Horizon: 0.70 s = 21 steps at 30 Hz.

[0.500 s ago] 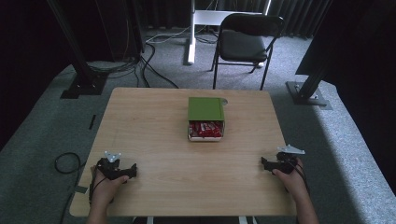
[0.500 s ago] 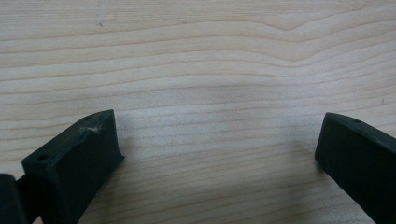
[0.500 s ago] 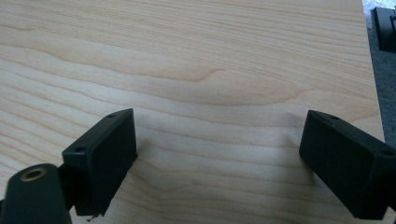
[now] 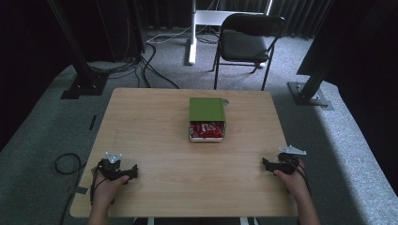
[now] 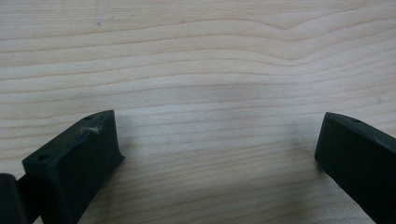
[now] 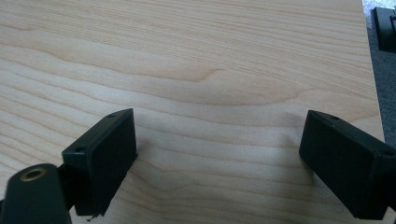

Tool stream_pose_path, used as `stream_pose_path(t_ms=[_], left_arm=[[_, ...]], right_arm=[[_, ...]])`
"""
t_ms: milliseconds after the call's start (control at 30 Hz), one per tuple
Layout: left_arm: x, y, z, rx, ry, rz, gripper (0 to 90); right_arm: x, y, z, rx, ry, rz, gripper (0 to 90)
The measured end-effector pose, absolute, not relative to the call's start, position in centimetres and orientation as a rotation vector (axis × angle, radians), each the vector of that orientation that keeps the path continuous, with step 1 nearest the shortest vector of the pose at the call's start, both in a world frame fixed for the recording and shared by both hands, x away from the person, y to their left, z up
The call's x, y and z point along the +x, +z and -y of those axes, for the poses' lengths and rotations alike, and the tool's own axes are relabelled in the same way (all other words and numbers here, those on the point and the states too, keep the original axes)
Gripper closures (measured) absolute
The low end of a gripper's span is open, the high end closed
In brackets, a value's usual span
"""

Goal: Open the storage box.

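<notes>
A green box [image 4: 206, 109] lies in the middle of the wooden table [image 4: 155, 136], its near end open on red packets [image 4: 206, 130]. My left gripper [image 4: 132, 171] rests on the table near the front left corner, held by a hand. In the left gripper view its jaws stand wide apart over bare wood, and the left gripper [image 5: 217, 144] is open with nothing between them. My right gripper [image 4: 266, 164] sits near the front right edge. In the right gripper view the right gripper [image 6: 219, 140] is open too, over bare wood. Both are far from the box.
A black chair [image 4: 248, 40] stands behind the table's far edge. Dark stand bases [image 4: 84, 84] [image 4: 309, 96] sit on the grey carpet at both sides, with cables [image 4: 68, 164] on the floor at the left.
</notes>
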<state>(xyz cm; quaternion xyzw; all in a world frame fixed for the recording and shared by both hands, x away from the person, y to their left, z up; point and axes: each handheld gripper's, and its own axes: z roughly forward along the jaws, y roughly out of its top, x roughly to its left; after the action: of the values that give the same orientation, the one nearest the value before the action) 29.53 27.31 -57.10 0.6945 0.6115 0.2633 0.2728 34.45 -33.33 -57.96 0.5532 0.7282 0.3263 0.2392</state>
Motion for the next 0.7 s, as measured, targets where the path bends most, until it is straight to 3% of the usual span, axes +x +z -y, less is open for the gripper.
stream_pose_path(t_ms=[700], left_arm=[[31.0,-55.8,-23.0,1.984,0.780,-1.451,0.7]], right_arm=[[34.5,-58.0,33.3,1.515,0.893,-1.994,10.3]])
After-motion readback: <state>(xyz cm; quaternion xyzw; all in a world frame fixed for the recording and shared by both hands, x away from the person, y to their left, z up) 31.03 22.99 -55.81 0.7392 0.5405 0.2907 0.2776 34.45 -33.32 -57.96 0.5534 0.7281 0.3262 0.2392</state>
